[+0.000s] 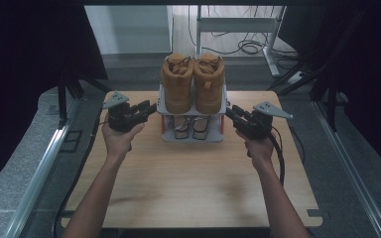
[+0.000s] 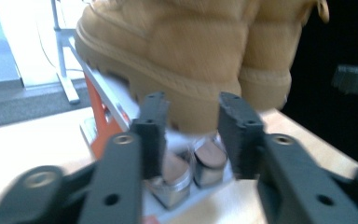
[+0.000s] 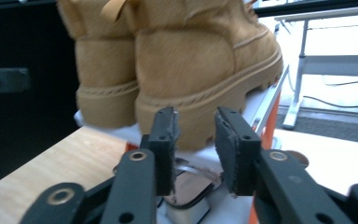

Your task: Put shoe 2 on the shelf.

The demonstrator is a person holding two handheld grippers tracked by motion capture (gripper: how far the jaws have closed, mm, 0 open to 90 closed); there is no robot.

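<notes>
Hands level, flanking shoe rack (image 1: 192,111) – left gripper (image 1: 149,107), right gripper (image 1: 232,112) jaws parted, empty.

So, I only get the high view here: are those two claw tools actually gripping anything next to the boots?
Observer: No. Seen from its own camera, the left gripper has its jaws apart with nothing pinched between them; the boots sit beyond them.
Operator: And the other one?
Observer: The right gripper is open too, and its pads are clear of the boot heel behind them.
Operator: What's tucked underneath the boots? I only see dark shapes.
Observer: A pair of silvery shoes with tan insoles, heels facing the person.
</notes>
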